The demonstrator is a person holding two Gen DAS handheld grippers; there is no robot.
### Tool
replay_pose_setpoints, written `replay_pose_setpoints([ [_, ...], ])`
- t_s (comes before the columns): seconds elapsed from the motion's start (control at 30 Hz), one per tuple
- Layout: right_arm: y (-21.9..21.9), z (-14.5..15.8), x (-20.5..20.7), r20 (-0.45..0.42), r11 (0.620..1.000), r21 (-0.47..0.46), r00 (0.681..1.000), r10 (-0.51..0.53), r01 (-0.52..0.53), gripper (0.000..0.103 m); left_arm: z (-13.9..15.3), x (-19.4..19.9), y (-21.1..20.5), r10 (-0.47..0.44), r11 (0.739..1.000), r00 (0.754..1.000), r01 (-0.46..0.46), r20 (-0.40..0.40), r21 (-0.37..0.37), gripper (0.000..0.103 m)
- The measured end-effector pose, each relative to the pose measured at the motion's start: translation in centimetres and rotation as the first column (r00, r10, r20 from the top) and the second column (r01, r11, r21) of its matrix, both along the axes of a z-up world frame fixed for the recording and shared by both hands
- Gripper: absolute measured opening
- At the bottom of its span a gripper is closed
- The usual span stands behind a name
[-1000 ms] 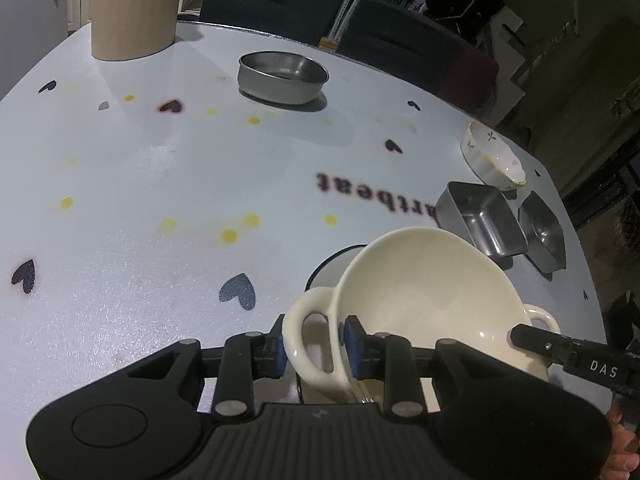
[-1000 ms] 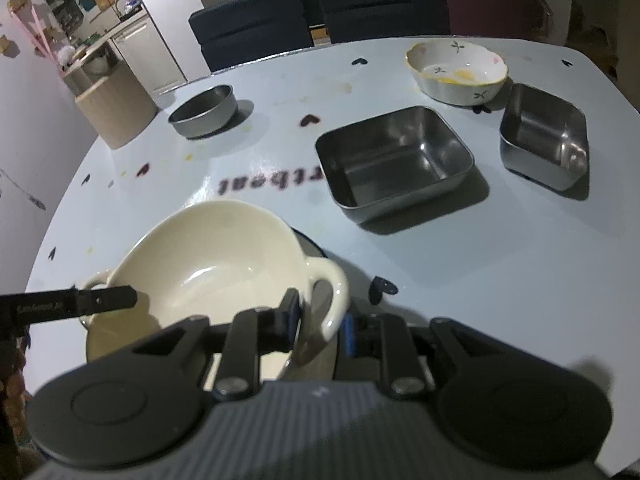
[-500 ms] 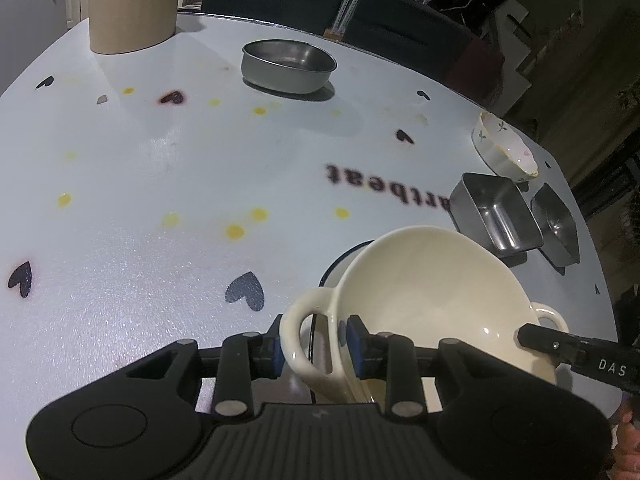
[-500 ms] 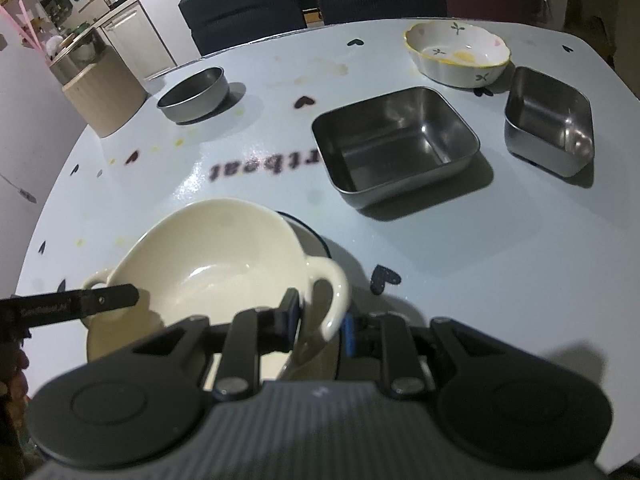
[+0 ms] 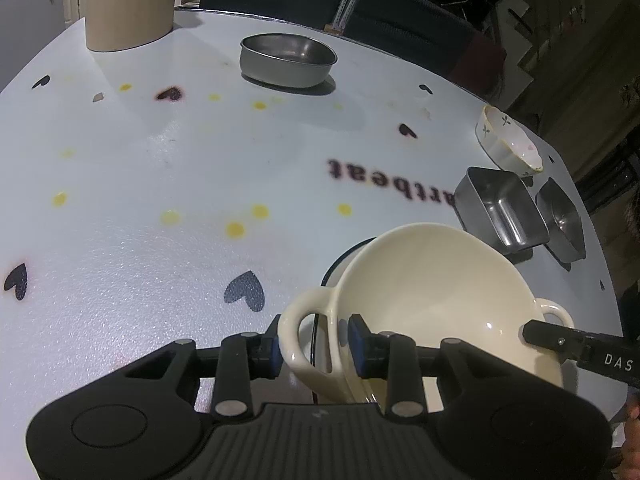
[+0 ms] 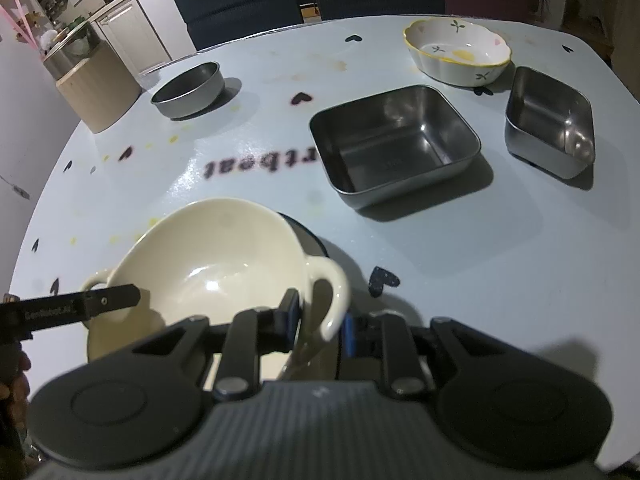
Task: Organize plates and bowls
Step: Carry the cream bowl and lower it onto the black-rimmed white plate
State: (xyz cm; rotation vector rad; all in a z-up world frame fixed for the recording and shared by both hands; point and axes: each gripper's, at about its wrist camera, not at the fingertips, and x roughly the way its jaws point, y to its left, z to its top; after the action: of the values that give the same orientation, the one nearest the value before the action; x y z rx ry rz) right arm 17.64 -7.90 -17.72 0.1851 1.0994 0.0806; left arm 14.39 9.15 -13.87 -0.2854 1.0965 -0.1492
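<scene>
A: So, where is the cream bowl (image 5: 432, 288) taken hold of?

B: At its two loop handles. The left gripper (image 5: 314, 346) is pinched across one handle, with one pad against the loop's outer curve and the other inside the bowl wall. The right gripper (image 6: 320, 322) is clamped across the opposite handle in the same way. Neither is spread free.

A: And where is the bowl found?

B: Just ahead of both grippers, over a dark-rimmed plate (image 5: 340, 258) whose edge shows from under the bowl's far side. Whether the bowl is resting on that plate or raised off it cannot be told.

A: How is it expected to handle?

B: Glazed ceramic is judged to be stiff, fairly heavy, slick and easily chipped. The handles are thought the soundest places to be gripped, since the rounded wall would likely be slid off. Both ends are best kept level, so that no twist is put on one loop, and any contact with the plate should be made gently.

A: What is seen beyond the bowl?

B: Beyond it, on the right gripper's side, a large steel tray (image 6: 396, 140) is set, with a small steel tray (image 6: 548, 120) beside that and a floral bowl (image 6: 456, 56) farther off. Well beyond the cream bowl, on the left gripper's side, a round steel bowl (image 5: 288, 60) is left alone on the table (image 5: 160, 184).
</scene>
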Motion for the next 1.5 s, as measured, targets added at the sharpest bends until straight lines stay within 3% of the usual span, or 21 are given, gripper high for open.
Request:
replay_pose_setpoints([
  [0.87,0.4,-0.1,0.4,-0.002,0.998,-0.024,0.998,0.055,-0.055,0.027,-0.6,0.7,0.4,-0.011,1.000,1.000,0.011,-0.002,0.008,0.037],
  [1.5,-0.2,-1.0,0.6,-0.041,0.992,-0.026,0.992,0.120,-0.121,0.029,-0.6,0.5,-1.4,-0.108,0.990,0.994,0.106,0.020,0.096,0.038],
])
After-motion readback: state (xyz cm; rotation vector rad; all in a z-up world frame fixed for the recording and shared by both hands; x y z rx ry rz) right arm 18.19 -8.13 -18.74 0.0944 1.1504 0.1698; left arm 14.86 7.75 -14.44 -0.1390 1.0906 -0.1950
